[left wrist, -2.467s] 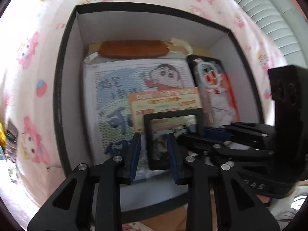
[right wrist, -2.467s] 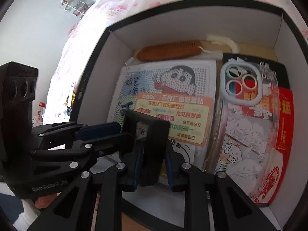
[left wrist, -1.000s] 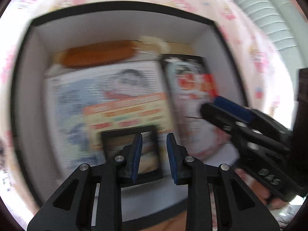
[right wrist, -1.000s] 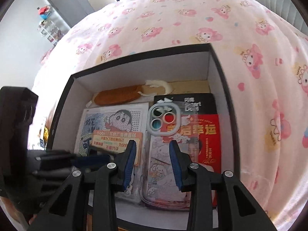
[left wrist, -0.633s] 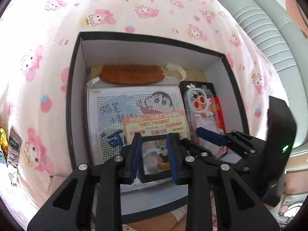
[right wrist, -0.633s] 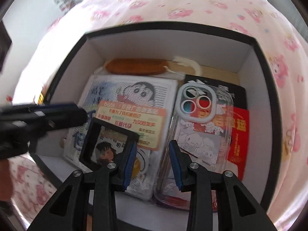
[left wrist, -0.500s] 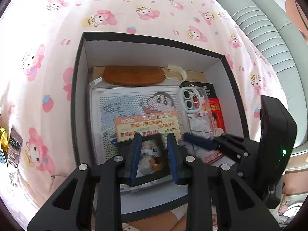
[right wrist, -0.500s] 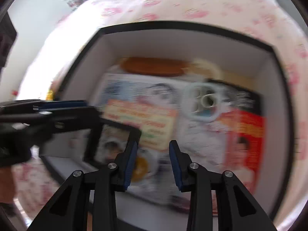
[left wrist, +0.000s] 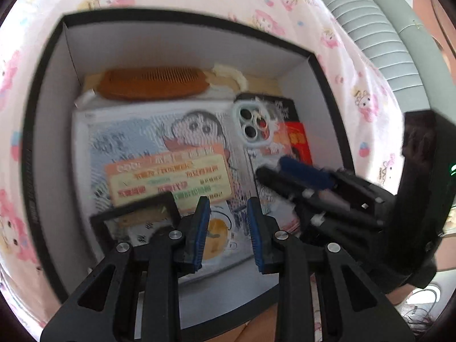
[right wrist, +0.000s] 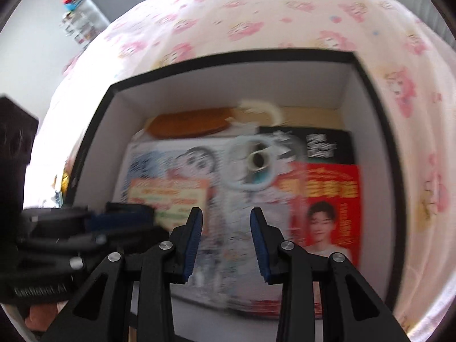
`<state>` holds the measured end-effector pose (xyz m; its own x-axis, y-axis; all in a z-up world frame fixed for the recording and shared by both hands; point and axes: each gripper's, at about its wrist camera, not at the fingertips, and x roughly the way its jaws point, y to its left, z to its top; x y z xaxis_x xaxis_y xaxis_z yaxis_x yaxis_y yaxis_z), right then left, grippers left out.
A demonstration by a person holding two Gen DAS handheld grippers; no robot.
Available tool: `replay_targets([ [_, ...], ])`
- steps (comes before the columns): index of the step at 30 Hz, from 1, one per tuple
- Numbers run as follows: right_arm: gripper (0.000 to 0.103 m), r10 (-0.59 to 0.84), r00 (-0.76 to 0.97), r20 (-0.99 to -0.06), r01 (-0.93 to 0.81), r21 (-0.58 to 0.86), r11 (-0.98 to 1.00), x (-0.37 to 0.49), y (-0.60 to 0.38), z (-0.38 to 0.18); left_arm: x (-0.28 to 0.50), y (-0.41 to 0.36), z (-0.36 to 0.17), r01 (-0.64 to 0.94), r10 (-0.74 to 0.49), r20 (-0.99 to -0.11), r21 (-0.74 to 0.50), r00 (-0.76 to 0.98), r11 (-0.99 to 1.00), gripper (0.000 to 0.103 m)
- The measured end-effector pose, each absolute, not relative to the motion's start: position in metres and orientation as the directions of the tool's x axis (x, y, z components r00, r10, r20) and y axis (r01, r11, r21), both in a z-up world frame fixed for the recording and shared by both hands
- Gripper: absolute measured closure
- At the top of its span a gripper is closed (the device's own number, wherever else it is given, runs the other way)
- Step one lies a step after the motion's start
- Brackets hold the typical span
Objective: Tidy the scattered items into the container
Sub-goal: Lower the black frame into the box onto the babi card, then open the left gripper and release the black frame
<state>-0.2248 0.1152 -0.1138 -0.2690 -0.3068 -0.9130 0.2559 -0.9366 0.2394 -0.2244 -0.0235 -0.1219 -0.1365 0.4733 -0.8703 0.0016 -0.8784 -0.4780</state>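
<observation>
A black-rimmed box [left wrist: 54, 131] with white inner walls sits on the pink cartoon bedsheet; it also shows in the right wrist view [right wrist: 91, 131]. Inside lie a brown comb [left wrist: 154, 87], a cartoon sticker sheet [left wrist: 142, 142], a clear phone case [left wrist: 253, 125] on a red booklet [right wrist: 327, 196], and a small black picture frame [left wrist: 136, 219] at the near left. My left gripper [left wrist: 228, 228] is open and empty over the box's near edge, right of the frame. My right gripper [right wrist: 226, 236] is open and empty above the phone case [right wrist: 250, 165]. Both views are motion-blurred.
The box rests on a bed with pink-patterned sheet [right wrist: 256, 14]. A grey ribbed headboard or cushion [left wrist: 379, 34] lies to the right. A shelf with small items [right wrist: 74, 17] stands far left in the room.
The right gripper let go of the black picture frame, which now lies in the box's near left. Both grippers have pulled back and shifted; the left one now sits right of the frame.
</observation>
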Motion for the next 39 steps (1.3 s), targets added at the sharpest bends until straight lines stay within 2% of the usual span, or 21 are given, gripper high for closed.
replay_targets([
  [5, 0.072, -0.325, -0.249, -0.912, 0.28, 0.253, -0.926, -0.223, 0.108, -0.111, -0.217, -0.028, -0.133, 0.041, 0.352, -0.931, -0.357, -0.101, -0.933, 0.077],
  [9, 0.072, -0.308, -0.248, -0.918, 0.315, 0.225, -0.922, -0.219, 0.099, -0.11, -0.211, -0.039, -0.127, 0.055, 0.359, -0.927, -0.366, -0.106, -0.929, 0.077],
  [14, 0.072, -0.295, -0.253, -0.921, 0.31, 0.212, -0.927, -0.222, 0.098, -0.112, -0.216, -0.048, -0.104, 0.045, 0.358, -0.909, -0.375, -0.215, -0.926, 0.072],
  [23, 0.072, -0.268, -0.246, -0.932, 0.321, 0.182, -0.929, -0.225, 0.091, -0.123, -0.227, -0.038, -0.125, 0.078, 0.212, -0.962, -0.228, -0.175, -0.97, 0.072],
  [30, 0.072, -0.273, -0.235, -0.933, 0.317, 0.192, -0.929, -0.218, 0.095, -0.12, -0.213, -0.039, -0.128, 0.076, 0.256, -0.952, -0.272, -0.17, -0.959, 0.071],
  [35, 0.071, -0.265, -0.295, -0.918, 0.287, 0.18, -0.941, -0.21, 0.102, -0.106, -0.197, -0.039, -0.099, 0.055, 0.221, -0.928, -0.248, -0.3, -0.967, 0.058],
  [39, 0.069, -0.241, -0.387, -0.89, 0.274, 0.138, -0.952, -0.199, 0.107, -0.083, -0.175, -0.034, -0.067, 0.038, 0.175, -0.886, -0.211, -0.429, -0.977, 0.041],
])
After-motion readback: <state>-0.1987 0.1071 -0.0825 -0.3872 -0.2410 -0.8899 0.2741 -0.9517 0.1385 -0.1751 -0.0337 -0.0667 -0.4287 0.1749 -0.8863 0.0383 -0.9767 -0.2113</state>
